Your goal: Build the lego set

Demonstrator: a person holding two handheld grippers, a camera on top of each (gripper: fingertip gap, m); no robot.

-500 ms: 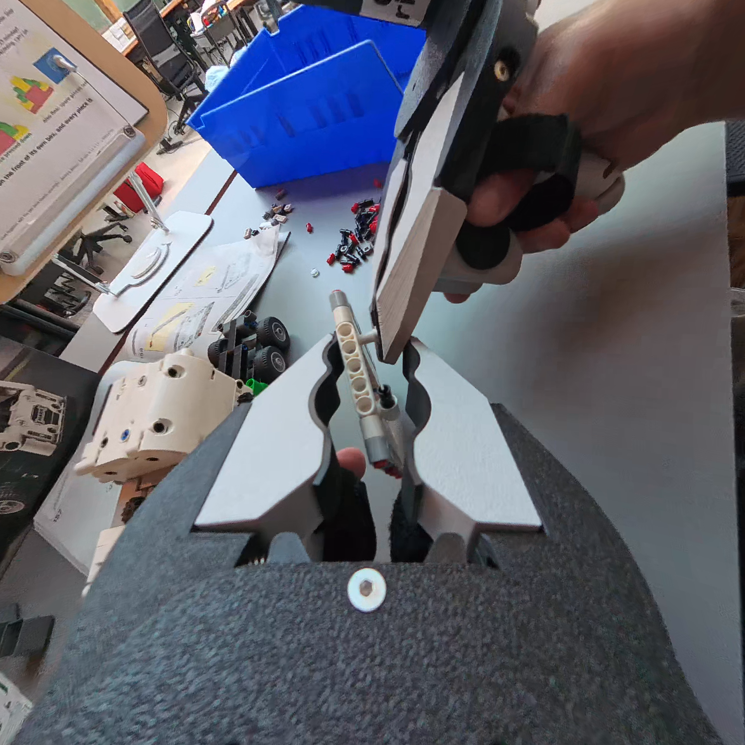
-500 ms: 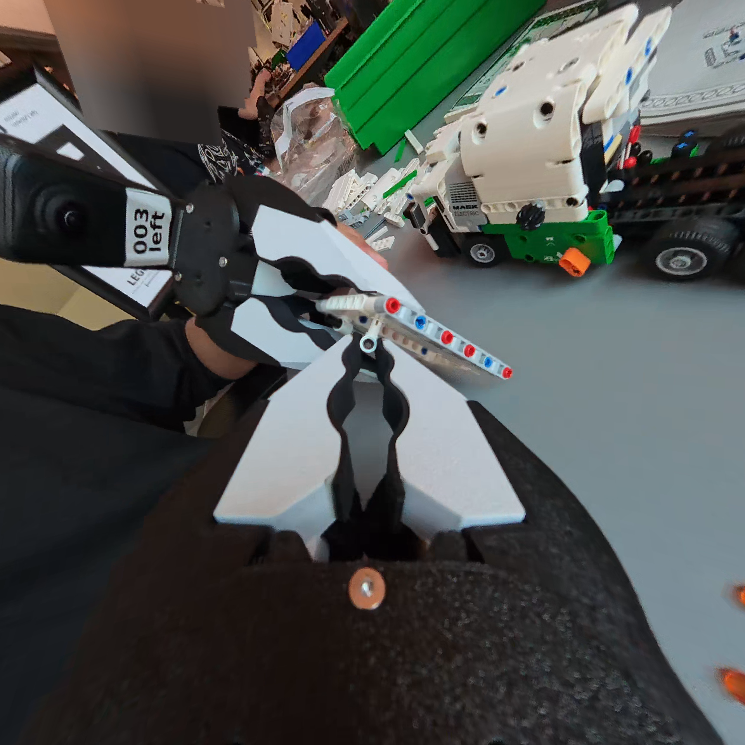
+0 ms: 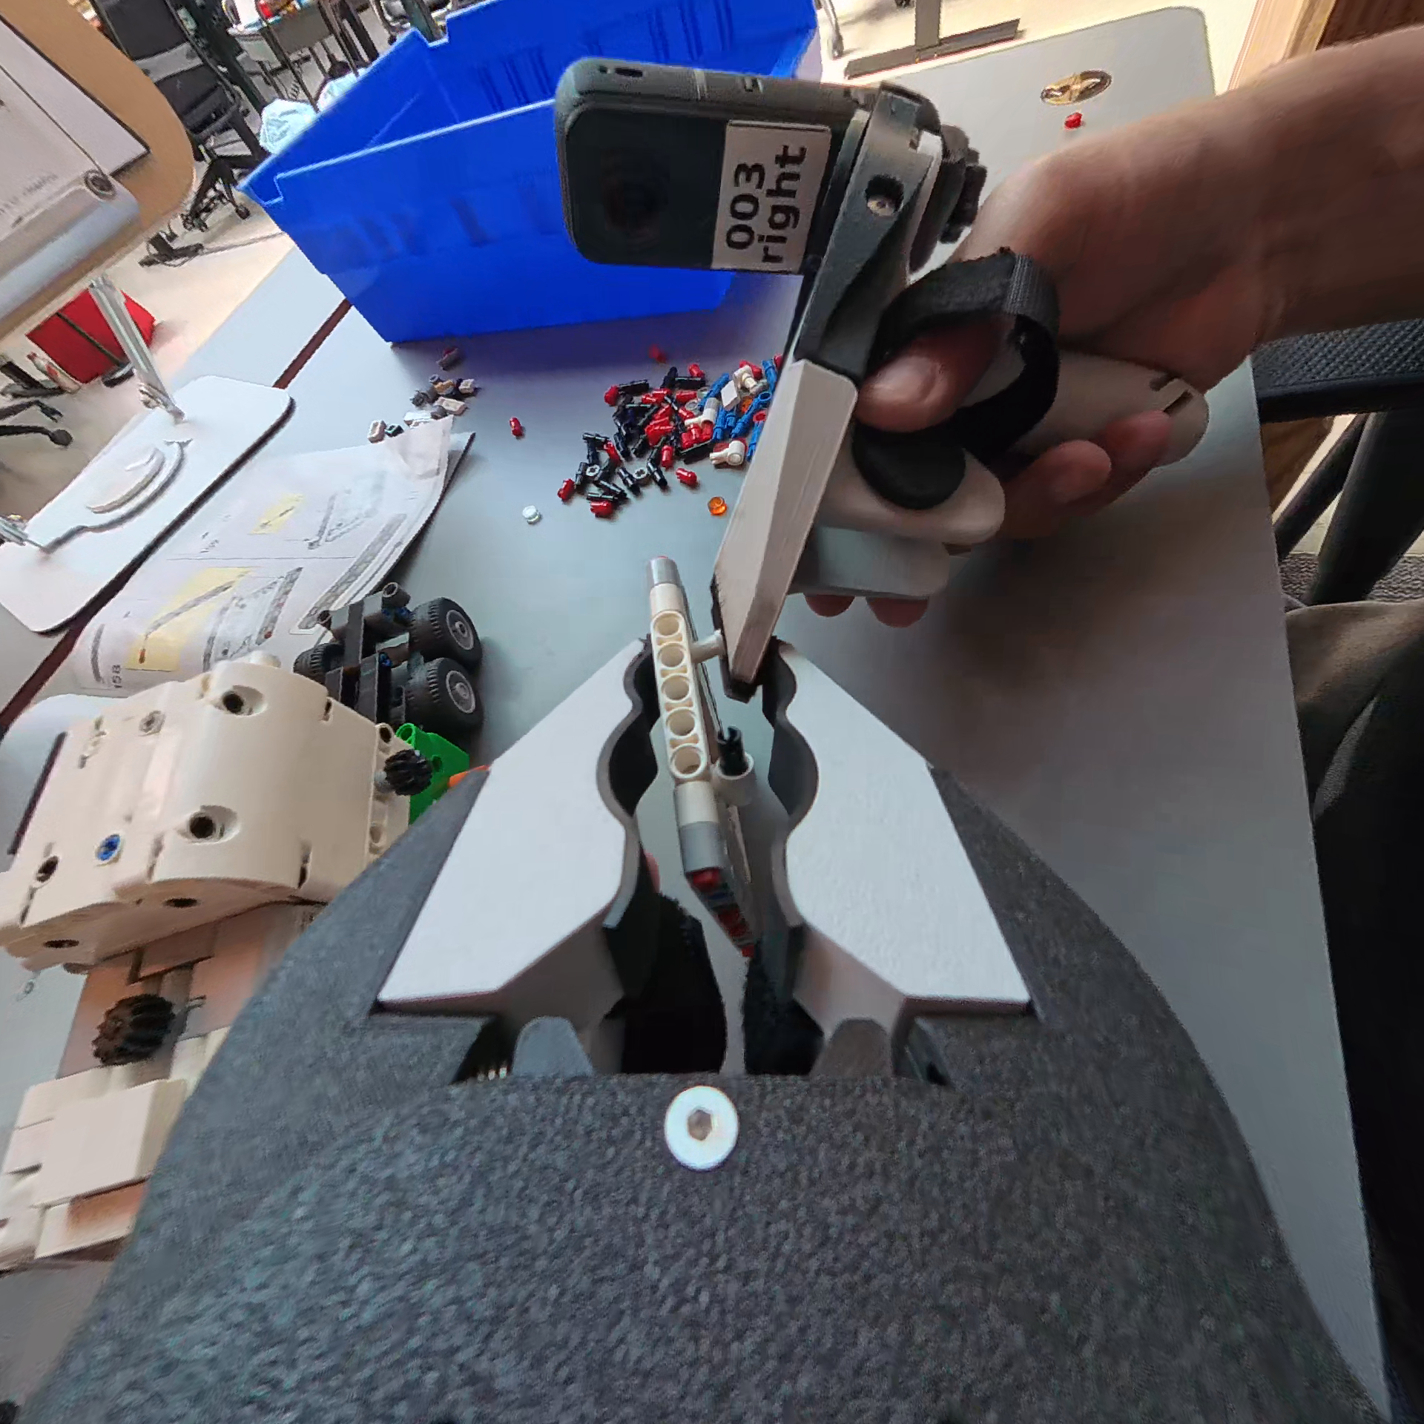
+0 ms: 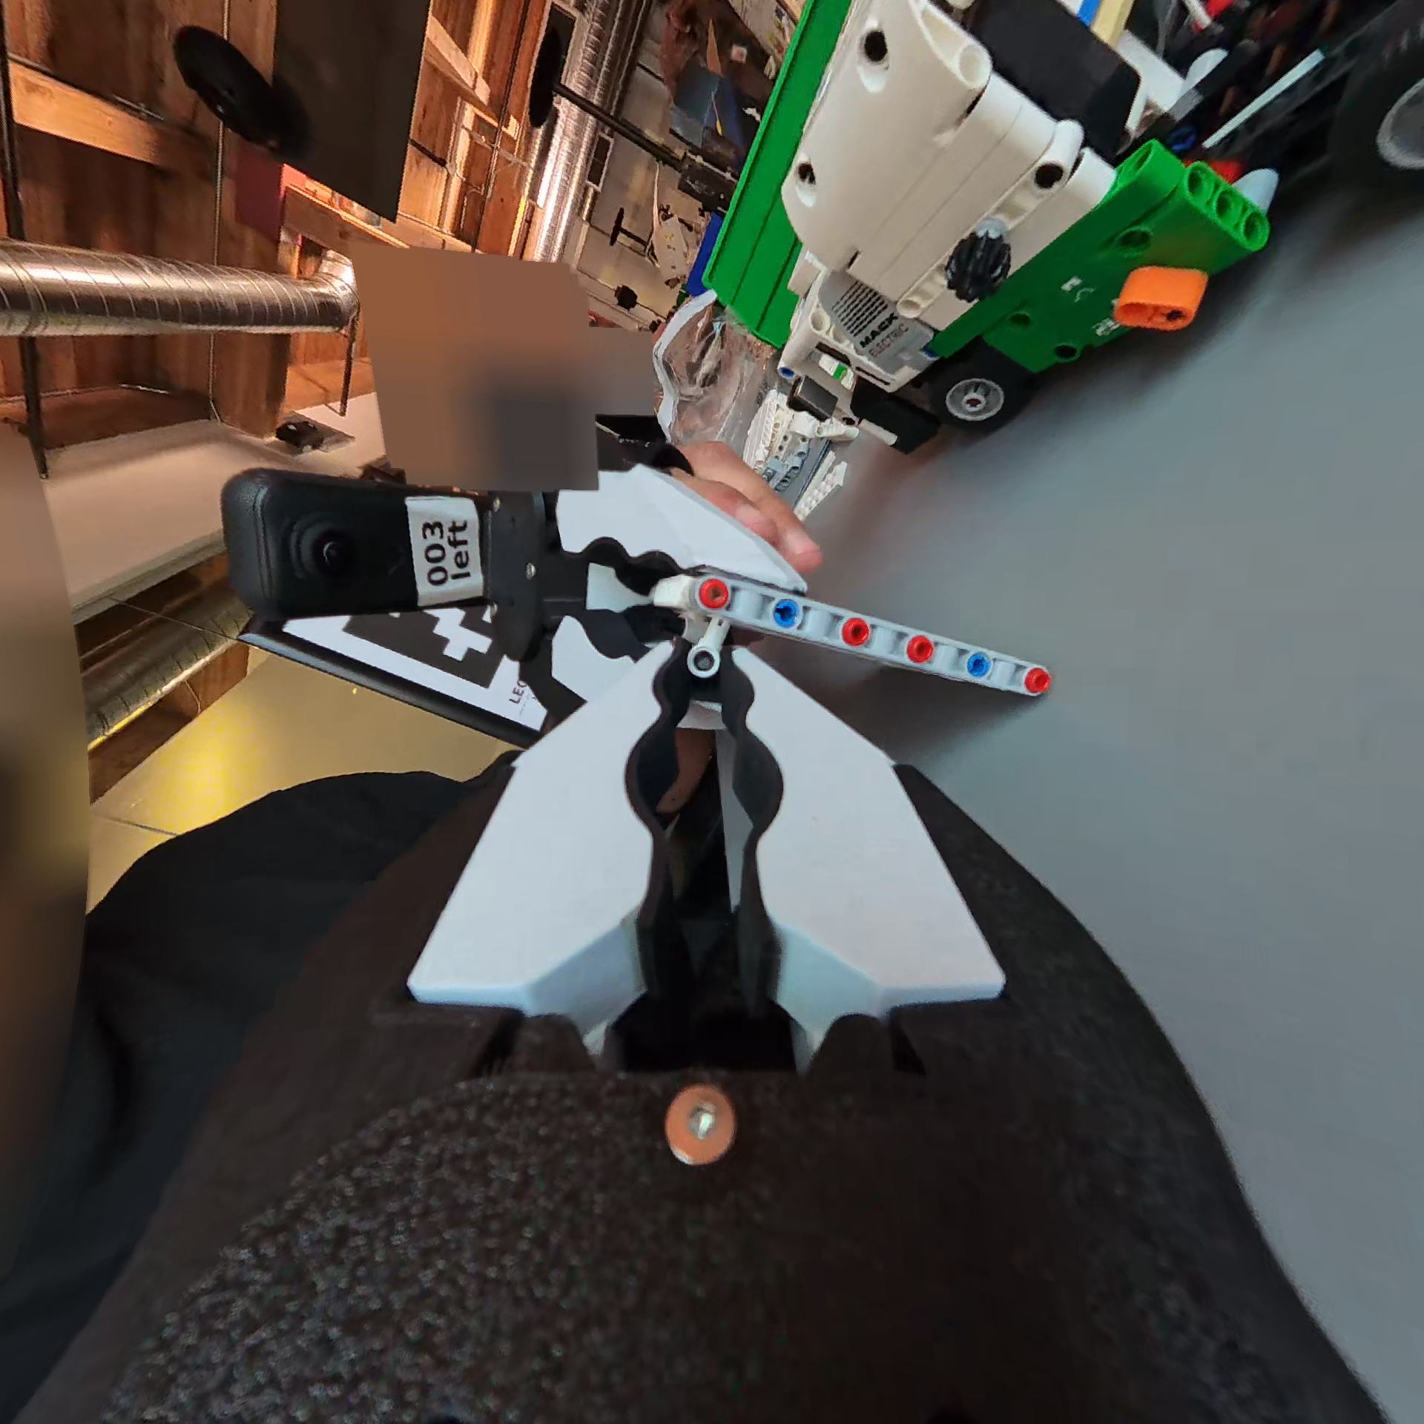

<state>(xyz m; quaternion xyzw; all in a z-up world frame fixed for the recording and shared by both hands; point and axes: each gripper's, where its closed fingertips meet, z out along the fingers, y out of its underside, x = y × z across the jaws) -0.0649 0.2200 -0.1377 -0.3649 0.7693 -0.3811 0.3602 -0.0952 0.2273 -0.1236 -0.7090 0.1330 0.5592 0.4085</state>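
Left gripper (image 3: 697,770): clamped on the beam assembly, low between the fingers, held clear above the grey table (image 3: 1040,770).
Beam assembly (image 3: 678,693): white holed beam up front; from the right wrist view a long grey beam (image 4: 871,636) studded with red and blue pins, slanting out to the right.
Connector (image 4: 705,655): small white piece sticking sideways out of the white beam, near its upper end.
Right gripper (image 4: 705,666): pinched on the connector at the very fingertips, met at right angles to the beam.
Step in hand: seating the connector's pin in the beam hole, by the look of it.
Doing it well: push straight along the pin's axis, no twist; left grip firm as the counterforce; stop once the shoulder sits flush against the beam.
Risk: thin tip hold, so a slanted push could flick the connector loose.
Truck cab (image 3: 177,794): white, left of the left gripper, resting on the table, wheels behind it.
Loose pins (image 3: 663,439): red, black and blue scatter farther back.
Blue bin (image 3: 493,177): at the far edge.
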